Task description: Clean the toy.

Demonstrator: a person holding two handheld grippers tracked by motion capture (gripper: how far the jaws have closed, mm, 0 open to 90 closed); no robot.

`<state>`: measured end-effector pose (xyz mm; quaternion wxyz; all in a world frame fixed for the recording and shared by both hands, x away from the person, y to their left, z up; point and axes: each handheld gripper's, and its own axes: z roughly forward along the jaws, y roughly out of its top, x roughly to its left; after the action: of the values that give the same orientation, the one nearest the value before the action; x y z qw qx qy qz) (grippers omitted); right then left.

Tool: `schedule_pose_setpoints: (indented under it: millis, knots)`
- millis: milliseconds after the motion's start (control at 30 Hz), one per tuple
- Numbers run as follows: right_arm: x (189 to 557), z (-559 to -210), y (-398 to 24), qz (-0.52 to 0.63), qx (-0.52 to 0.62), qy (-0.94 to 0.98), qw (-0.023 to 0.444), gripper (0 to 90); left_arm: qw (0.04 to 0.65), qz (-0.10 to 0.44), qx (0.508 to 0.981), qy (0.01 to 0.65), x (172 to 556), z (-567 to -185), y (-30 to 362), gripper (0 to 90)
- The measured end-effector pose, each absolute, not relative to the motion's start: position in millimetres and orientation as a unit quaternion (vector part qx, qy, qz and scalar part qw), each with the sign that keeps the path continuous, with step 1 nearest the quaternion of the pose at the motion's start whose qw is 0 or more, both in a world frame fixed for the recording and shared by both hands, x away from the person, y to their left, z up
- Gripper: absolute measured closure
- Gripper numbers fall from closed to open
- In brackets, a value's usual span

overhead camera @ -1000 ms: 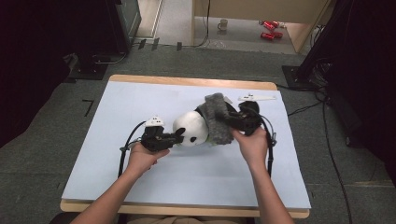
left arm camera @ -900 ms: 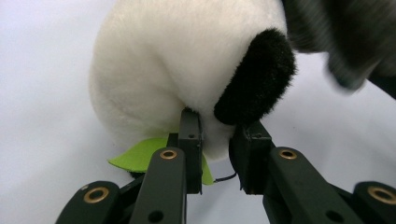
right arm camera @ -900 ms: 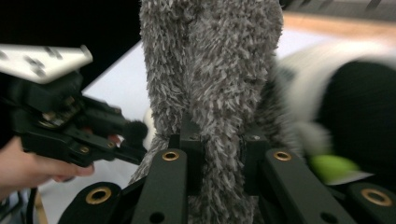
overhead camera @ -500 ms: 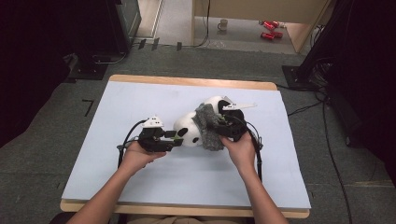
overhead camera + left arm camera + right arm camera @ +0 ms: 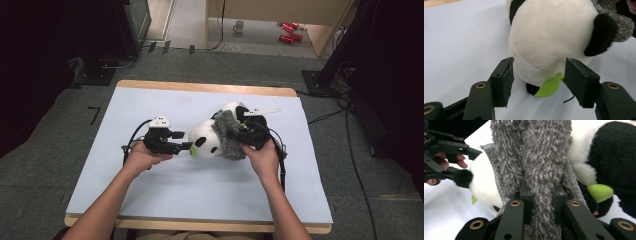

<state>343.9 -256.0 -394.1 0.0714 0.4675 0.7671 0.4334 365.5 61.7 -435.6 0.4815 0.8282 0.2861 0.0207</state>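
on the table (image 5: 150, 210), right gripper (image 5: 541, 202) jaws clamp grey cloth (image 5: 534, 157) over panda (image 5: 549, 37); left gripper (image 5: 537, 82) jaws apart.

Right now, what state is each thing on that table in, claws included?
Panda toy: lying on the table, head between the left claw's jaws.
Grey fuzzy cloth: draped over the panda, a fold pinched.
Left claw: open around the head.
Right claw: shut on the cloth.

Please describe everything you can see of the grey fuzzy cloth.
The grey fuzzy cloth looks like soft, shaggy fleece with a knitted edge. It is draped over the plush panda, behind its white head. The right gripper pinches a fold of it between both jaws. In the high view it lies crumpled near the table's middle.
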Motion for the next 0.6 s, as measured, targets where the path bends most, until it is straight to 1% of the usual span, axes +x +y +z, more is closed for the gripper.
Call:
schedule_pose_setpoints:
  millis: [167,267,433,567,600]
  knots:
    - [345,-391,-265,0.433,0.476,0.762,0.073,77.3,0.494,-0.005,0.822,0.281,375,-435,64,38.4]
    - [346,-391,-269,0.433,0.478,0.761,0.066,77.3,0.497,-0.012,0.823,0.275,378,-435,61,38.4]
    - [347,-392,-272,0.433,0.476,0.763,0.06,77.3,0.492,-0.03,0.833,0.252,380,-438,47,38.2]
    - [347,-397,-270,0.435,0.475,0.763,0.048,77.2,0.486,-0.046,0.842,0.229,380,-449,37,39.4]
    - [348,-398,-270,0.437,0.475,0.762,0.047,77.2,0.49,-0.04,0.841,0.224,379,-450,36,39.8]
